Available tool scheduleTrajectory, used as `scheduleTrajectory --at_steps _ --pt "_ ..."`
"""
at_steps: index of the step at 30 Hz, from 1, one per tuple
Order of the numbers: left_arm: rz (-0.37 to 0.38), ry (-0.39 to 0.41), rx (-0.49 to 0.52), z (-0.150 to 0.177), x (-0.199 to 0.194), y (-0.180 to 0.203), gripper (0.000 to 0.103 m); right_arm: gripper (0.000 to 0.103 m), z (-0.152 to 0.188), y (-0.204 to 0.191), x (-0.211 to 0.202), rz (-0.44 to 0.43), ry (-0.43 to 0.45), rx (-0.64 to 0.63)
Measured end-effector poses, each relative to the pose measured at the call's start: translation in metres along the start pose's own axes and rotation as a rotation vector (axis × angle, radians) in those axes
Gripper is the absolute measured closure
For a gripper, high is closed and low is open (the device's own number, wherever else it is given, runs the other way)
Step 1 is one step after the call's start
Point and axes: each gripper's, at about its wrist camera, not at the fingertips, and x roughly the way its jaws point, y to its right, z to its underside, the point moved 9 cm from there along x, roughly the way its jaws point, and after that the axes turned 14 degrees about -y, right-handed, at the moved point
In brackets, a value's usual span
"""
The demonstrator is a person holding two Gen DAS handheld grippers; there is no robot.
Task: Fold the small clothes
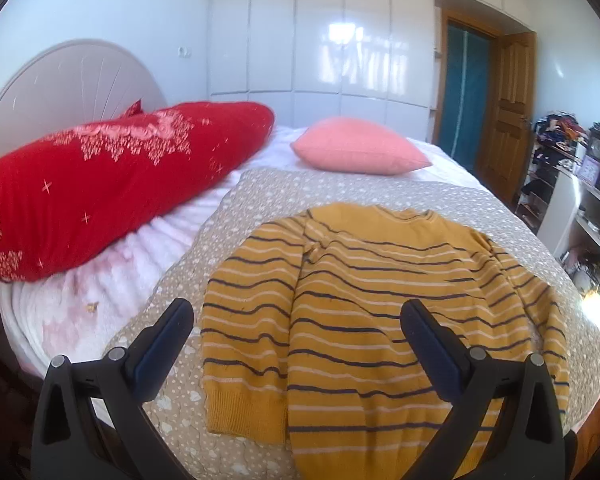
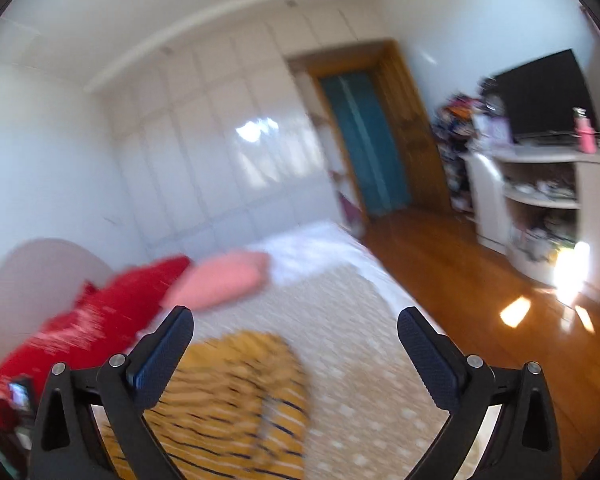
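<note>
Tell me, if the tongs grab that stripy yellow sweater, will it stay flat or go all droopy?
Probably droopy. The stripy yellow sweater is soft knit, already rumpled on the dotted bedspread, so it should sag from wherever it is pinched. It looks light and unlikely to slip, since ribbed knit grips well.

1. the mustard-yellow knitted sweater with dark and pale stripes [image 1: 364, 320] runs off the bottom edge of the left wrist view, so its hem end is cut off; part of its body sits behind the black fingers of the left gripper [image 1: 296, 316].
2. in the right wrist view the same sweater [image 2: 236, 396] is smeared by motion blur, and its stripes cannot be followed.
3. the red patterned bolster pillow [image 2: 100, 320] and the pink square cushion [image 2: 220, 280] are also blurred there, their edges running together.
4. the cluttered white shelf unit [image 1: 580, 216] holds small items, perhaps clothes, too small to tell.
</note>
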Motion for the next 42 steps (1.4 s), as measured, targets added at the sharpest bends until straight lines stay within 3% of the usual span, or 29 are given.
scheduleTrajectory --at_steps 2,3,6,7,12,16,21,38,42 --pt "-0.006 0.001 0.029 0.003 -0.001 0.003 0.0 0.0 0.001 -0.02 0.015 -0.154 -0.085 0.061" --pt "-0.013 -0.006 0.044 0.007 0.001 0.006 0.0 0.0 0.005 -0.027 0.028 -0.154 -0.127 0.057" --pt "-0.033 -0.04 0.065 0.017 0.009 0.005 0.0 0.0 0.04 -0.058 0.09 0.033 -0.269 -0.122" --pt "-0.036 -0.058 0.069 0.021 0.013 0.003 0.0 0.0 0.057 -0.07 0.114 0.054 -0.327 -0.162" --pt "-0.028 -0.124 0.044 0.034 0.029 -0.006 0.0 0.0 0.156 -0.106 0.231 0.016 -0.629 -0.227" --pt "-0.01 -0.196 0.021 0.047 0.047 -0.014 0.0 0.002 0.22 -0.104 0.288 0.097 -0.742 -0.317" --pt "-0.011 -0.264 0.004 0.059 0.068 -0.022 0.0 0.003 0.27 -0.088 0.331 0.189 -0.858 -0.364" --pt "0.009 -0.396 -0.011 0.081 0.118 -0.02 0.0 0.0 0.281 -0.081 0.336 0.194 -0.781 -0.315" --pt "-0.025 -0.409 0.017 0.087 0.126 -0.018 0.0 0.0 0.282 -0.082 0.333 0.194 -0.74 -0.336"
